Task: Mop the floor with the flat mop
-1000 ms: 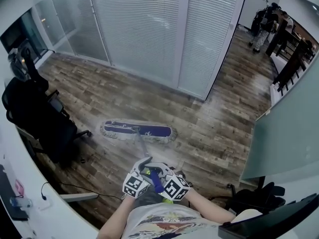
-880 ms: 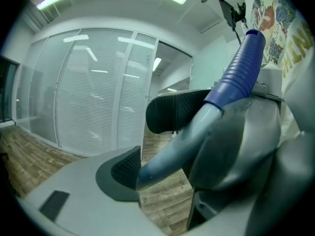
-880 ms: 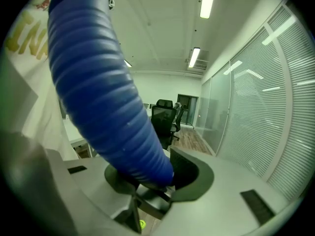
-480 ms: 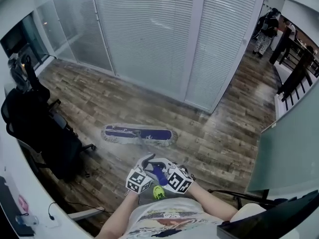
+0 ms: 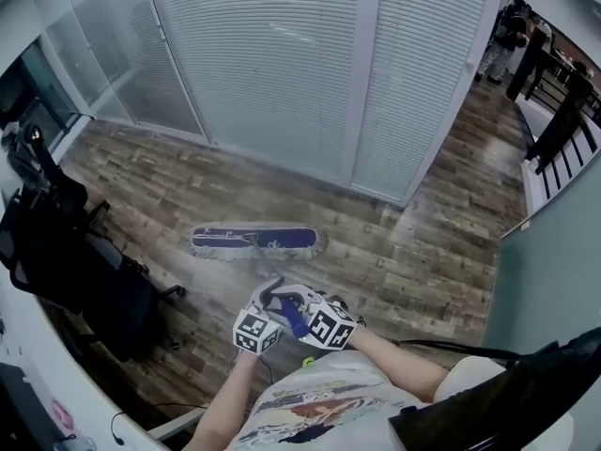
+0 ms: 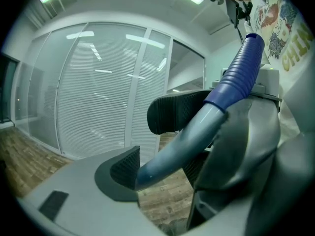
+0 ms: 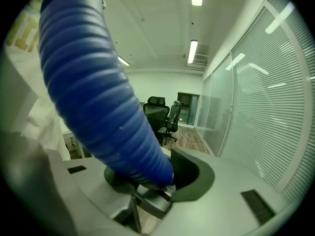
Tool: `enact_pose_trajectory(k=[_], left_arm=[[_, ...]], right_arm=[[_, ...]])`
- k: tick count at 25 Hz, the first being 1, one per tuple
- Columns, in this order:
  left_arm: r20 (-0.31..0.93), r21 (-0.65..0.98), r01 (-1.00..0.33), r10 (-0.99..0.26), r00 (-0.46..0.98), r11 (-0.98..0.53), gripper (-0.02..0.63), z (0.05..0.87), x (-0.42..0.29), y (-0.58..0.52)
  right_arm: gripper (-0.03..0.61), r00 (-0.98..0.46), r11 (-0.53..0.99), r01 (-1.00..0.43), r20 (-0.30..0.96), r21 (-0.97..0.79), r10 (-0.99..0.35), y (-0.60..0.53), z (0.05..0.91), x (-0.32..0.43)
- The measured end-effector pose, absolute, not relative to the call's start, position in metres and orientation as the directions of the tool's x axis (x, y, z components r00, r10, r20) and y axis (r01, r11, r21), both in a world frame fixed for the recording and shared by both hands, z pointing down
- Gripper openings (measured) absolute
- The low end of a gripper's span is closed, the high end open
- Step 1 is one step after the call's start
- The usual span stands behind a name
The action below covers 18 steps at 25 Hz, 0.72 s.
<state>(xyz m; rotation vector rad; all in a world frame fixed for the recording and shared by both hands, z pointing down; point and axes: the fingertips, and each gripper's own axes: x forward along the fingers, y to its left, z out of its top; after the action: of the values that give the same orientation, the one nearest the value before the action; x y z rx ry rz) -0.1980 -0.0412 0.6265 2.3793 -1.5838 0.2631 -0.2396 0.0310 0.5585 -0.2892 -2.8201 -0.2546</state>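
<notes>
Gripping the mop handle (image 6: 179, 144) with the left claw (image 6: 157, 151), jaws clenched on the pale grey-blue pole just below the ribbed blue grip (image 6: 238, 75). Clamping that ribbed grip with the right claw (image 7: 152, 173), dark pads pressed against its lower end. Holding both claws side by side close in front of the torso, forearms bent inward, elbows out. Tilting them a little below level. Showing black-and-white square markers on the cubes, turned up toward the head view.

Reaching forward and down along the pole to the mop head (image 5: 254, 241). Lying flat and crosswise on the wood-plank floor (image 5: 413, 261), dark blue on top with a pale fringe, near the white blinds (image 5: 272, 73) but apart from them. Keeping clear of the black office chair (image 5: 80, 261) at the left.

Reading "CHIN" in yellow on the printed shirt (image 6: 278, 28) at the edge of the left claw view, with the remaining letters cut off.
</notes>
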Motion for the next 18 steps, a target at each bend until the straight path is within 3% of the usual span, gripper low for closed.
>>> enact_pose_trajectory(k=[18], left_arm=[[0.356,0.115,-0.953,-0.884,0.303,-0.281,0.249,0.630,-0.350,-0.289]], right_arm=[[0.129,-0.922,0.948,0.300,0.284,0.101,0.262,-0.217,0.557,-0.383]])
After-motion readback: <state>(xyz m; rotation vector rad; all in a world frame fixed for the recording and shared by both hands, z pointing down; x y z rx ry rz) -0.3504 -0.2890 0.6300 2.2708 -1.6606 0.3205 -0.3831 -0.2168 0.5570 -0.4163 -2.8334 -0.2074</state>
